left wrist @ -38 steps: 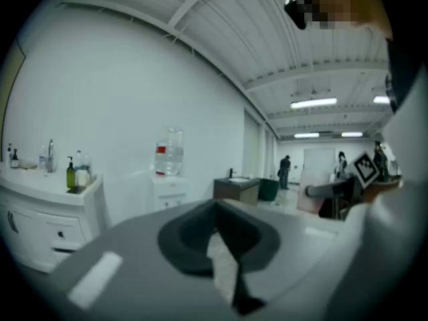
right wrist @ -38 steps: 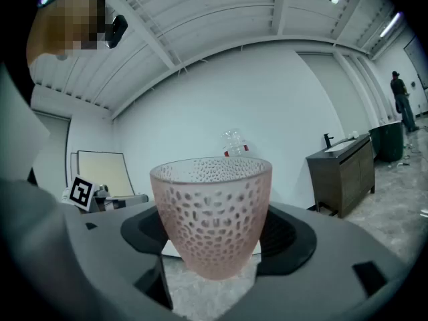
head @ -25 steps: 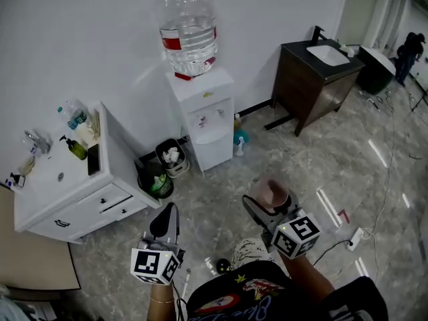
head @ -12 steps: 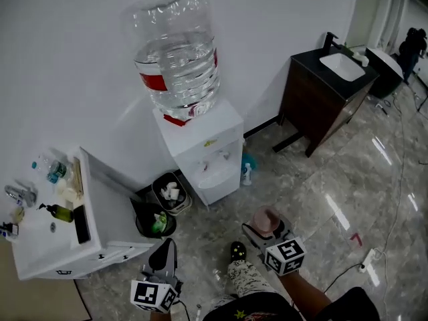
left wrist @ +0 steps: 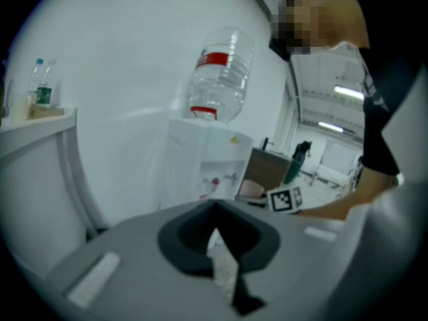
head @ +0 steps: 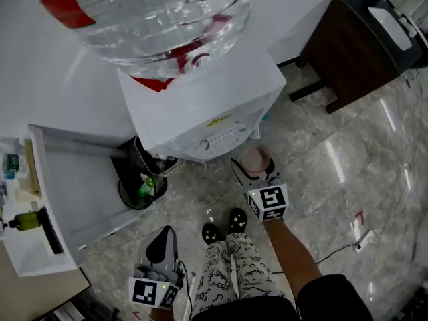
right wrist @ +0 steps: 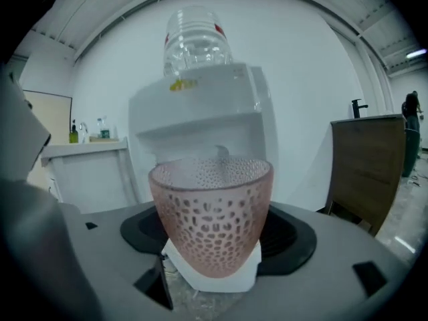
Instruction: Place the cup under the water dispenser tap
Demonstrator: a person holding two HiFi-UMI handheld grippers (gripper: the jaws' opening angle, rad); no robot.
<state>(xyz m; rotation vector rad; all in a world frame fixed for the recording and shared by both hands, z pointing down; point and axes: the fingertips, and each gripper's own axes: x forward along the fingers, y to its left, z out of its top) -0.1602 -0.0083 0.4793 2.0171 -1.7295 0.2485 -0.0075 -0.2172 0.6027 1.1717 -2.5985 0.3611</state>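
The right tongs (right wrist: 210, 276) are closed on the base of a pink perforated cup (right wrist: 211, 216), which stands upright between them with its mouth open to the top. Straight ahead of the tongs, along their own line, rises the white water dispenser (right wrist: 200, 102). Its tap (right wrist: 221, 151) shows just over the far rim of the cup, under the overhanging front panel. So the cup lies short of the tap and slightly below it, not yet in the recess. My judgement is that the coming move is a level push forward, keeping the cup upright, until the rim sits beneath the spout.

From the head view, the right tongs (head: 255, 171) and cup (head: 255, 160) hang over the floor, close in front of the dispenser's face (head: 212, 134) and toward its right half, beneath the upturned water bottle (head: 154, 19).

The left tongs (head: 162, 241) are pressed together with nothing between them. They are held low beside the person's leg, well back from the dispenser. The right hand is clearly the nearer one.
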